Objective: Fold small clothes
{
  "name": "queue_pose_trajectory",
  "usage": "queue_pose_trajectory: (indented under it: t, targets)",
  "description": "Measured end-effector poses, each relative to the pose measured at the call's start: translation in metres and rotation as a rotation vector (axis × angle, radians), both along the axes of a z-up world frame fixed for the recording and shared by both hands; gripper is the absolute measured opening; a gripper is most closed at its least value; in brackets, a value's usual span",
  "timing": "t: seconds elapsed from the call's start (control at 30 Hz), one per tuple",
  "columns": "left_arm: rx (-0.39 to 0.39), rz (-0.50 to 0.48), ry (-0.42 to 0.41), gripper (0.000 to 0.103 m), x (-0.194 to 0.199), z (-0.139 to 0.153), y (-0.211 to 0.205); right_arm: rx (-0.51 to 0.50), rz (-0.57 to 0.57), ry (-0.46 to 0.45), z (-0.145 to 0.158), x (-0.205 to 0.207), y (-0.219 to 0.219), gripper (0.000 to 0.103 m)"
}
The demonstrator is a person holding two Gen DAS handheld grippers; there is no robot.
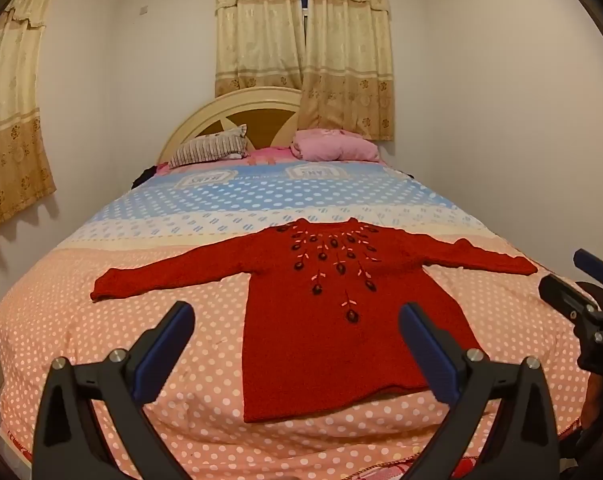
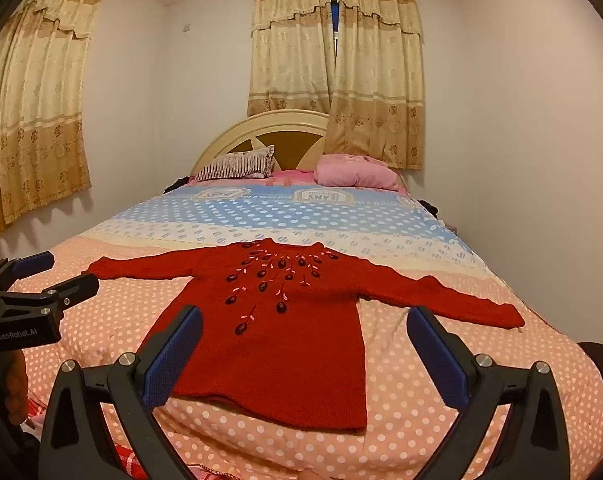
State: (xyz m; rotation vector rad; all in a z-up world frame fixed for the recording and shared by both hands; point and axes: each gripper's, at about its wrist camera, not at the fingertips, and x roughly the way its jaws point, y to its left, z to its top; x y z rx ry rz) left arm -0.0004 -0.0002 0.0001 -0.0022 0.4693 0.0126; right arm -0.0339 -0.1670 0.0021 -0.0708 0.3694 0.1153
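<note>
A small red knitted sweater point(image 1: 333, 320) with dark embroidered flowers lies flat on the bed, front up, both sleeves spread sideways, hem toward me. It also shows in the right wrist view point(image 2: 285, 340). My left gripper point(image 1: 297, 312) is open and empty, held above the hem's left part. My right gripper point(image 2: 303, 316) is open and empty, above the hem's right part. The right gripper shows at the right edge of the left wrist view point(image 1: 573, 280), open. The left gripper shows at the left edge of the right wrist view point(image 2: 57, 272), open.
The bed cover point(image 1: 141, 340) is pink with white dots near me, blue farther back. A striped pillow point(image 1: 209, 148) and a pink pillow point(image 1: 333, 146) lie by the headboard point(image 1: 237, 112). Curtains point(image 1: 305, 48) hang behind; walls stand close on both sides.
</note>
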Motion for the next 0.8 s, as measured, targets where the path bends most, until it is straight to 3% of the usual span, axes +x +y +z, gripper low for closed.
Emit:
queue_pose_trajectory:
  t: [0.23, 0.8]
  targets:
    - [0.030, 0.003, -0.011, 0.103, -0.006, -0.005, -0.004, 0.010, 0.001, 0.028, 0.000, 0.004, -0.001, 0.102]
    - [0.012, 0.015, 0.012, 0.103, 0.003, -0.004, 0.004, 0.024, -0.012, 0.027, -0.010, 0.003, -0.007, 0.102]
